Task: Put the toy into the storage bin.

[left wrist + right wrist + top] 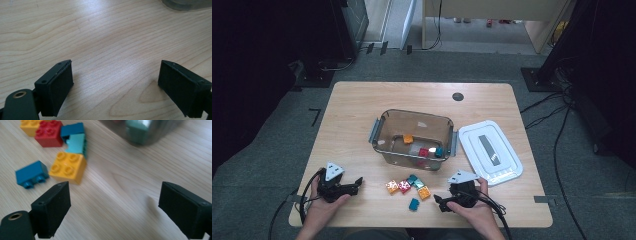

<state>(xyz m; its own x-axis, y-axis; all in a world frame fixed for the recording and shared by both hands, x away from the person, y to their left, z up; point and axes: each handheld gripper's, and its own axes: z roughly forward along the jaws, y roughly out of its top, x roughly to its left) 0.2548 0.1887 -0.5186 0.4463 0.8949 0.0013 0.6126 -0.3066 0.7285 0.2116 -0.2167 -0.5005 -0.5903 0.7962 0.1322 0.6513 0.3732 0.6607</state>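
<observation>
The right gripper (113,202) is released, jaws spread wide over bare wood with nothing between them. In its own view a yellow brick (68,167) lies at eleven o'clock of the jaws, a dark teal brick (31,174) on its side at ten, and a red brick (49,133) and a pale teal brick (78,143) beyond. The left gripper (116,86) is likewise released and grasps nothing, resting on the table (357,107) at the loose bricks' nine o'clock. At their twelve stands the clear bin (384,131), the white lid (507,155) at two. No writing is readable anywhere.
</observation>
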